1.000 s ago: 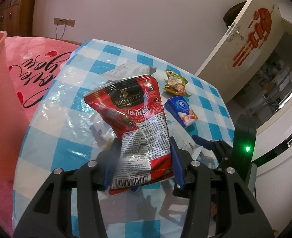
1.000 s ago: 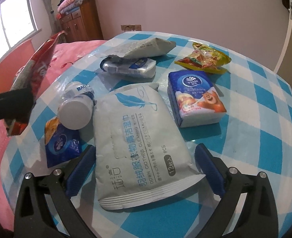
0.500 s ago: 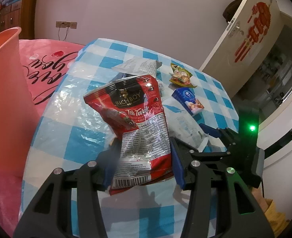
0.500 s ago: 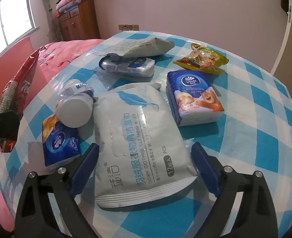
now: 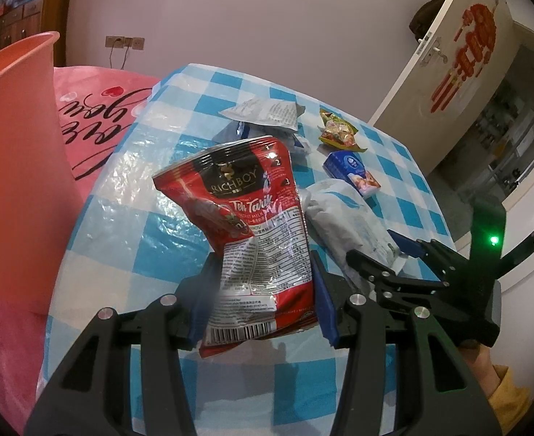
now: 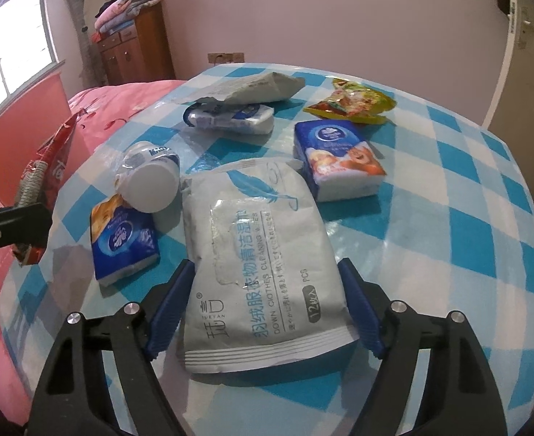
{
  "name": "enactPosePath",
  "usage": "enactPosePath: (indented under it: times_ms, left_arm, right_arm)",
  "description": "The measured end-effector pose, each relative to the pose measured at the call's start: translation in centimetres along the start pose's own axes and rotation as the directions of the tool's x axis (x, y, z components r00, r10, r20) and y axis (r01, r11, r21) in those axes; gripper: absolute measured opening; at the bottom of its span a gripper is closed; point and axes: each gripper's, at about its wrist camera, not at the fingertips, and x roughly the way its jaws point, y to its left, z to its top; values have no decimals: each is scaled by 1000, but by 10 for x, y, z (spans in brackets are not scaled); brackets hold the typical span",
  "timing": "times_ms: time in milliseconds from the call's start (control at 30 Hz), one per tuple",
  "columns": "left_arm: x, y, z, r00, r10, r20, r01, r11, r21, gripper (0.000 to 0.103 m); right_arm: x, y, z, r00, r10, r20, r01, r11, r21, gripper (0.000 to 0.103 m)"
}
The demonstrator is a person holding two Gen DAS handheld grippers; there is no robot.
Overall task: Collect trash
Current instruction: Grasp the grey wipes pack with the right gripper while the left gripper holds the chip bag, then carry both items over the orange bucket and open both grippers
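From where I stand, a plain pale wall [image 6: 357, 18] runs across at twelve o'clock, with a wall socket [image 6: 227, 57] low on it. At ten o'clock a wooden cabinet [image 6: 136, 51] carries folded bedding on top, and a bright window [image 6: 12, 43] lights the room from nine. At two o'clock a white door [image 5: 444, 72] with red paper decoration stands open. A pink bedspread [image 5: 96, 120] lies at nine.

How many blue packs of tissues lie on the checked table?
3: one blue tissue pack beside the white bottle, one near the yellow snack wrapper, one partly under grey paper; others may be hidden.
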Motion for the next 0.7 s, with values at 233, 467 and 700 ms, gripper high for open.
enactPosePath:
  times_ms: [233, 467, 700]
  left_arm:
    - [-4, -1, -1, 1000, -17, 8, 17, 1000, 1, 50]
    - [-8, -1, -2, 1000, -28, 12, 28, 1000, 5, 50]
    - [-23, -4, 6, 997, -57, 49, 56, 998, 10, 50]
  right_arm:
    - [-25, -2, -2, 999, -11, 35, 10, 1000, 23, 77]
    - [-46, -2, -2, 998, -8, 59, 5, 999, 37, 77]
    - [-68, 1, 14, 995, 27, 94, -33, 997, 64, 77]
